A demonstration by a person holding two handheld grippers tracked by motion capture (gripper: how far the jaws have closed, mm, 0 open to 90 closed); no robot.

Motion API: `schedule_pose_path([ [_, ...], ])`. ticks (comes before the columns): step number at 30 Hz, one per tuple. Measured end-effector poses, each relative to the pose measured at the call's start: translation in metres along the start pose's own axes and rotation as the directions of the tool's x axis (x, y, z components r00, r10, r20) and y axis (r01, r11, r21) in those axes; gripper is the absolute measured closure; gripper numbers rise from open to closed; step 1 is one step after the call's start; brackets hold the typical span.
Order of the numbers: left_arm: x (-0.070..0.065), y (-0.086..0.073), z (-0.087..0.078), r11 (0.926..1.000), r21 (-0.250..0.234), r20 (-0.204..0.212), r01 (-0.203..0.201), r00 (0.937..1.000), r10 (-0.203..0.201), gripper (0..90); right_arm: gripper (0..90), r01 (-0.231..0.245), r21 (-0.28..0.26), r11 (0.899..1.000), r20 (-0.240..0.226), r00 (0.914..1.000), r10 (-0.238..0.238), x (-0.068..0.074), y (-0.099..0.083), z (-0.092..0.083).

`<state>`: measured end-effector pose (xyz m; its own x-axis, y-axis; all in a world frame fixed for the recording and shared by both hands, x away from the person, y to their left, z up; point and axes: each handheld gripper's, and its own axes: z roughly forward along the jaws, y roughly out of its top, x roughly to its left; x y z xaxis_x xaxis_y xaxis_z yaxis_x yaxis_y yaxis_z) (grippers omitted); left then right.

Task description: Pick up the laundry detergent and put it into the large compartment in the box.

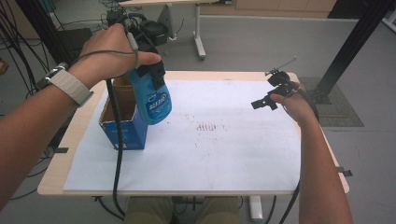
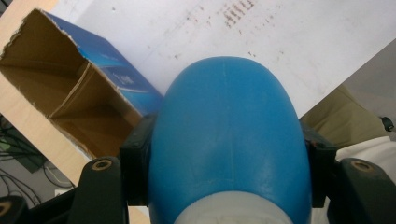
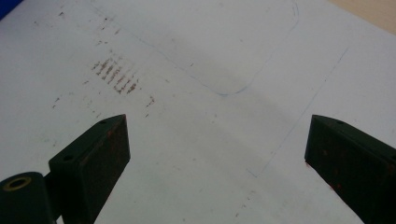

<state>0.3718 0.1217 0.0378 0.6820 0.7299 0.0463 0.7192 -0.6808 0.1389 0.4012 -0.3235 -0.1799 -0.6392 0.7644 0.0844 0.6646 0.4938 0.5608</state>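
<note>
- The white sheet [image 1: 210, 154] is seen spread over the bench [image 1: 56, 179], with a patch of brown marks [image 1: 205, 127] near its middle.
- An open blue carton [image 1: 122, 122] is stood on the left part of the sheet.
- The blue bottle [image 1: 152, 100] is held in the air just beside and above the carton, clamped at its sides by the left hand-held gripper [image 2: 226, 161].
- The right hand-held gripper [image 1: 267, 100] is held above the sheet's far right part, its jaws well apart with nothing between them.

text: none legible | blue bottle [image 1: 152, 100] label: white print, too blurred
</note>
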Motion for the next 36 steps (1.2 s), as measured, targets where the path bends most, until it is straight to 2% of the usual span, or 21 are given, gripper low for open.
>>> schedule_pose_path([
  [12,0.017,0.002,-0.002,0.9977,0.018,0.014,0.065,0.9978,-0.065,38.0,6.7,-0.001,-0.005,1.000,0.002,1.0000,0.001,-0.001,-0.001,-0.002],
  [19,0.032,-0.001,-0.008,0.9925,0.013,0.014,0.121,0.9925,-0.122,38.0,6.7,0.000,-0.006,1.000,0.001,1.0000,0.000,-0.002,-0.002,-0.003],
  [25,0.047,-0.004,-0.009,0.9834,0.009,0.016,0.181,0.9833,-0.181,38.0,6.7,-0.001,0.000,1.000,0.000,1.0000,0.001,-0.001,0.000,-0.001],
  [31,0.059,-0.006,-0.011,0.9756,0.016,0.002,0.219,0.9757,-0.219,38.0,6.7,-0.003,0.002,1.000,0.001,1.0000,0.003,-0.002,0.001,0.000],
  [36,0.068,-0.009,-0.014,0.9656,0.009,-0.005,0.260,0.9657,-0.260,38.0,6.7,-0.005,0.001,1.000,0.001,1.0000,0.005,-0.003,0.000,-0.001],
])
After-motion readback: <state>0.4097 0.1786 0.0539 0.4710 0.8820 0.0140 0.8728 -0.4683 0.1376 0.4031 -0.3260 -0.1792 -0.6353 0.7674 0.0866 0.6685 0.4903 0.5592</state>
